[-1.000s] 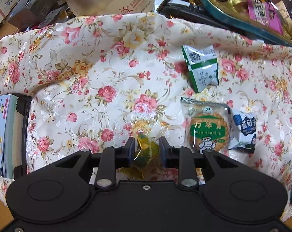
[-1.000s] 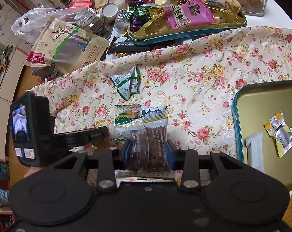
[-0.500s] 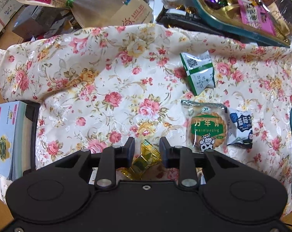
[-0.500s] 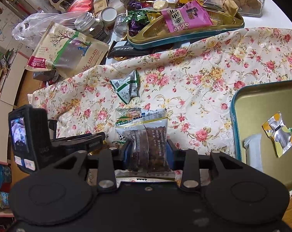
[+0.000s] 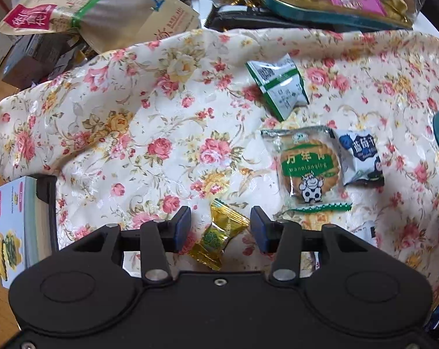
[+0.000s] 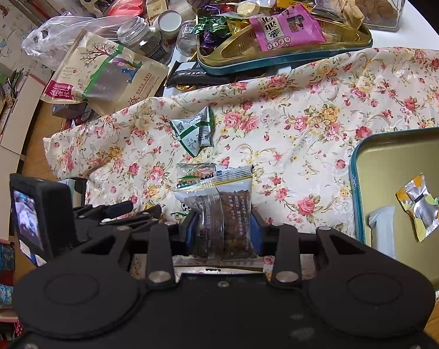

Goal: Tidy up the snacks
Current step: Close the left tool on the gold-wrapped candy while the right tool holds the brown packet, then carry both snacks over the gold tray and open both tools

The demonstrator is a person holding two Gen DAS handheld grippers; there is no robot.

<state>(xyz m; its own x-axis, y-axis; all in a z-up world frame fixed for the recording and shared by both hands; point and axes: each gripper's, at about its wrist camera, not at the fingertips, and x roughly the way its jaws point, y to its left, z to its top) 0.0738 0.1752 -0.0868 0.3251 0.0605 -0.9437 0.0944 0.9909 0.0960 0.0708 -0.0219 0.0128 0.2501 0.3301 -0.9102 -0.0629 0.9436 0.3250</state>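
Right gripper (image 6: 223, 228): my jaws clamp a brown snack packet (image 6: 223, 221).
Tin tray (image 6: 361, 203): right, holding a yellow-silver candy (image 6: 421, 206).

My left tool (image 5: 220, 228) is low over the counter, fingers parted, with a clear gap between each pad and the candy (image 5: 219, 234) lying between them. My right tool (image 6: 224, 226) is raised, its fingers closed on both sides of a snack pack (image 6: 223, 221) held upright. In the right view, my left tool sits just to the left.
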